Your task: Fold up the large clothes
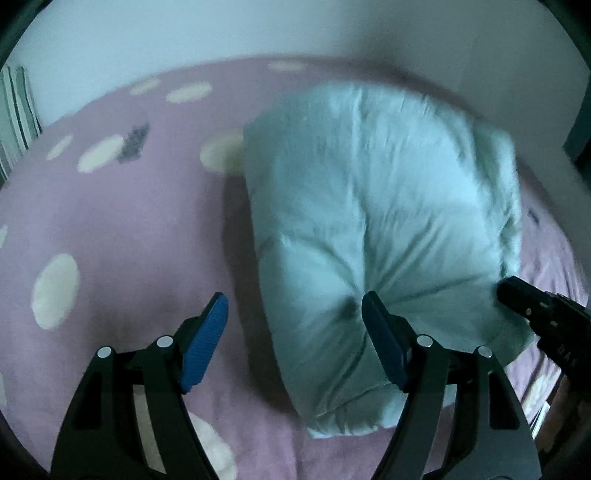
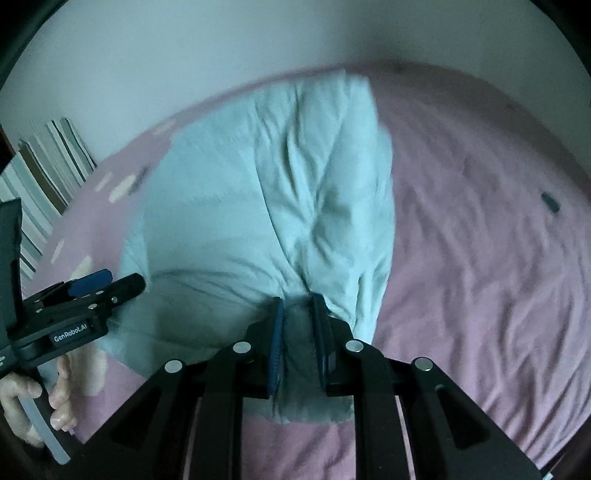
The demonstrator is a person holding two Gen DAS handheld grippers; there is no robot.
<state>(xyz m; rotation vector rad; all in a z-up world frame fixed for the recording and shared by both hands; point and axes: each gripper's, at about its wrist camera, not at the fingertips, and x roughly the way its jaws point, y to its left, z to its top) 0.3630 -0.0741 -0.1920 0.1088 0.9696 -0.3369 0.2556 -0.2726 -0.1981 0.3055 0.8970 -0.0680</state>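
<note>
A puffy pale blue padded garment (image 1: 373, 229) lies folded in a bundle on a pink bed sheet (image 1: 129, 221); it also shows in the right wrist view (image 2: 258, 206). My left gripper (image 1: 295, 306) is open, its right finger resting on the garment's near edge and its left finger over the sheet. My right gripper (image 2: 298, 310) is shut on a bunch of the garment's near edge. The right gripper's tip shows in the left wrist view (image 1: 517, 291) at the garment's right side. The left gripper shows at the left of the right wrist view (image 2: 110, 284).
The pink sheet (image 2: 480, 240) has white oval spots (image 1: 55, 291) on its left part. A white wall (image 1: 332, 29) runs behind the bed. A striped cloth (image 2: 44, 177) leans at the far left. A small dark object (image 2: 549, 202) lies on the sheet at the right.
</note>
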